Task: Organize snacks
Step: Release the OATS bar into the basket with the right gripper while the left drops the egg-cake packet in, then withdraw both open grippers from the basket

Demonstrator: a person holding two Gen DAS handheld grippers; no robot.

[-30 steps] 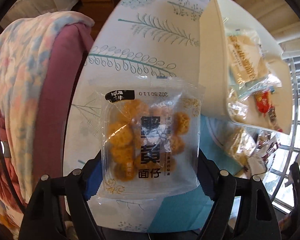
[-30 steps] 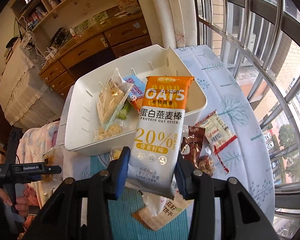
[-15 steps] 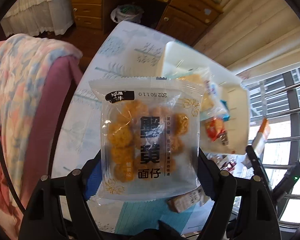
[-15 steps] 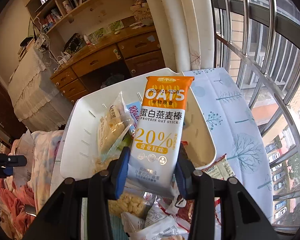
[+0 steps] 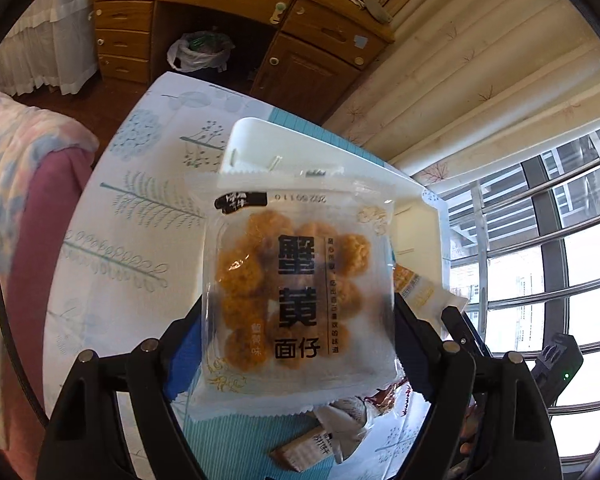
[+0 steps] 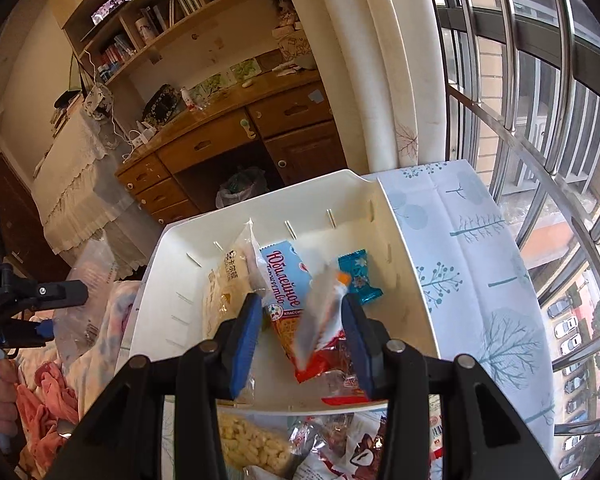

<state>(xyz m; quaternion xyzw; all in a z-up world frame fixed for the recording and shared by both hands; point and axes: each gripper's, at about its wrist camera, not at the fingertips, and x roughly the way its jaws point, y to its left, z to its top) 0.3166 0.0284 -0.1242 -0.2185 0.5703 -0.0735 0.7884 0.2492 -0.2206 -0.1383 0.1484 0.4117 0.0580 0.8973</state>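
The right gripper just released the oat bar; it falls into the bin, fingers apart. Left gripper grips the crab-roe pack.

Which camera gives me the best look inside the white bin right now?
Right wrist: it looks down into the white bin, with several snack packets lying inside. The left wrist view shows only its rim; the clear snack bag hides the rest.
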